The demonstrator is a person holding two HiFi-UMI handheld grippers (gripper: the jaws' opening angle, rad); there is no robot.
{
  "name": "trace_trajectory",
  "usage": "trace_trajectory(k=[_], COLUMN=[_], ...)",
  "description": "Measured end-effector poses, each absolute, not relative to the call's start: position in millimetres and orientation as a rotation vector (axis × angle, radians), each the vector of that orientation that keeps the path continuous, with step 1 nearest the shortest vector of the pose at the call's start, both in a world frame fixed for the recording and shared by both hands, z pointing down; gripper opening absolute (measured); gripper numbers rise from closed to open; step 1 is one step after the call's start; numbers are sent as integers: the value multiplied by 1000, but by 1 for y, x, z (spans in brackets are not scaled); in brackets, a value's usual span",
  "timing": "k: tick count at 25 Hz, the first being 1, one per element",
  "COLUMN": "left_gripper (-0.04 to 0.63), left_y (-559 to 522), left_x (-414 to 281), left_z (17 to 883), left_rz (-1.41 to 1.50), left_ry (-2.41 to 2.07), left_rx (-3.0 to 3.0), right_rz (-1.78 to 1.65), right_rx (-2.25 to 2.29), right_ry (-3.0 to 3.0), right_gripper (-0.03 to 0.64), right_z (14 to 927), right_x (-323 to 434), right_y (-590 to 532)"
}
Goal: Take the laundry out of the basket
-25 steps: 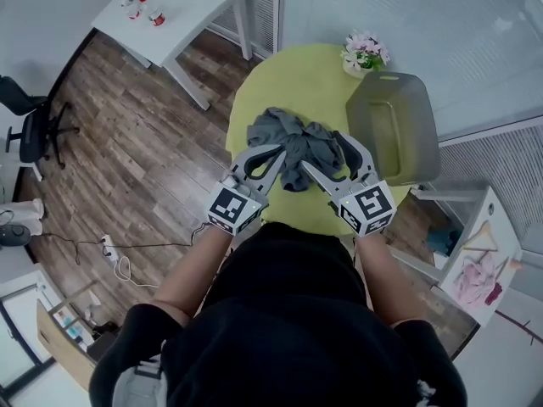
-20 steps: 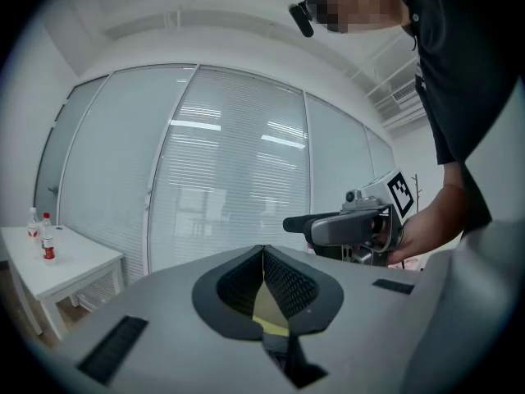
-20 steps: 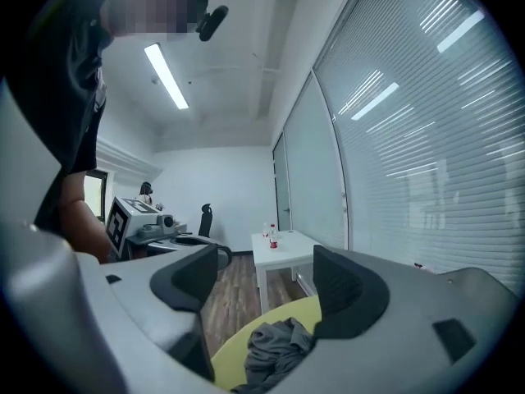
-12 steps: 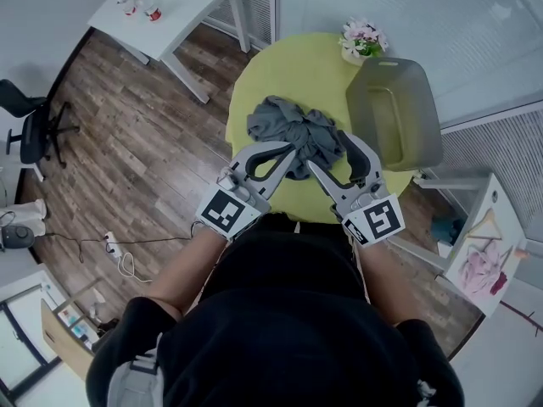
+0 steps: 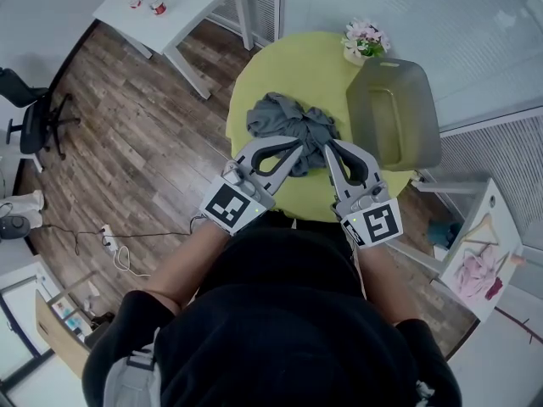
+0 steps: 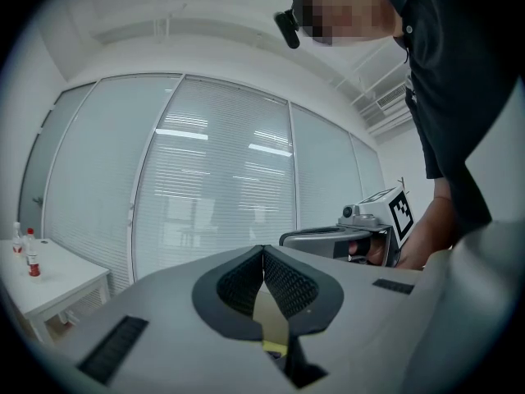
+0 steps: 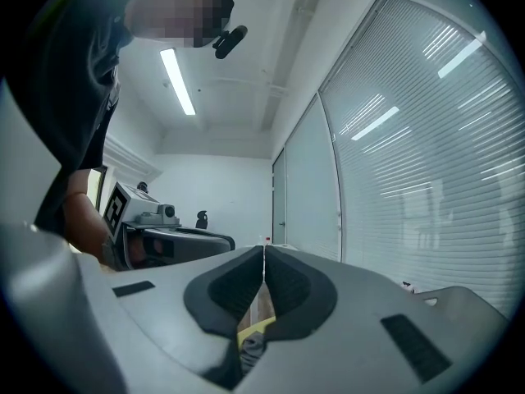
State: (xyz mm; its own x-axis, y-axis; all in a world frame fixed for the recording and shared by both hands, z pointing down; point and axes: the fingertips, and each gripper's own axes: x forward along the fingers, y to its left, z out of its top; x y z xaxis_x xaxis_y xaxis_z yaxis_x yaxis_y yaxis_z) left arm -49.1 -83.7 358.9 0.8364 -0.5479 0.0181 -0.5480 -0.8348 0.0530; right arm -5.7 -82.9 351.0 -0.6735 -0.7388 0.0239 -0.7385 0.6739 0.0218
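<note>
A person standing at the near edge of a round yellow-green table [image 5: 293,66] holds a hand-held gripper in each hand, both pointing level across the table toward a heap of grey laundry [image 5: 287,122]. The laundry lies crumpled on the middle of the table, outside the grey basket [image 5: 417,100], which sits at the table's right edge as the head view shows it. The left hand-held gripper [image 5: 296,147] has its jaws together at the tips, just at the near edge of the laundry, and its own view shows no cloth between the pads, only a sliver of the table below them. The right hand-held gripper [image 5: 329,147] has just been closing and its pads now meet along their length. Nothing shows between them, though a scrap of grey cloth and the table surface appear in the gap beneath. The two grippers hang close side by side over the near part of the table. A small pot of pink flowers [image 5: 363,42] stands at the table's far edge, just beside the basket. Around the table lies a wood floor [image 5: 144,134].
</note>
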Motion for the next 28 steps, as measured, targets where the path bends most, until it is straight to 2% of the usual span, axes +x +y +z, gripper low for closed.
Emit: trace_trajectory(k=[28], left_gripper=[9], left_y=[-87], left_x=[-47], left_z=[357], left_rz=[7], left_ry=[-840], left_rx=[2982], right_rz=[20], right_rx=[1225], right_ry=[-2844], right_gripper=[23], right_z=[354], right_x=[-9], right_y=[-84])
